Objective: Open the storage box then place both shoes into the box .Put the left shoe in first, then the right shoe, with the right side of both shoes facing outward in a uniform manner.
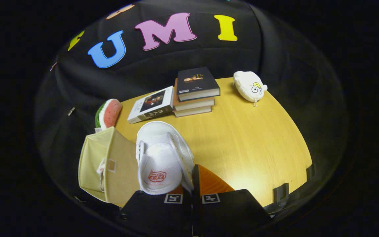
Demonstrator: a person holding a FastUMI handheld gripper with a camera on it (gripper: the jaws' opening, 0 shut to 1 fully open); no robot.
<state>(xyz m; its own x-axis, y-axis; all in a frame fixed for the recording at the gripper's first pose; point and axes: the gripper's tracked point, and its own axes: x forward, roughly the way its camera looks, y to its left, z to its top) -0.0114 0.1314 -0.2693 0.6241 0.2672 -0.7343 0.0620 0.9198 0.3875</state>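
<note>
My gripper (189,184) is shut on a white shoe (161,158), both fingers pinching its side wall near the heel. The shoe hangs above the wooden table (242,138), seen from above with its opening and a red-printed insole facing me, toe pointing away. Just to its left stands the pale yellow fabric storage box (109,164), its top open, with something white showing inside near its inner wall. The shoe's left side nearly meets the box's right wall.
Beyond the shoe lie a stack of books (194,92) and a single book (150,104) beside it. A watermelon-slice plush (109,113) sits behind the box. A white plush toy (250,86) rests at the far right of the table.
</note>
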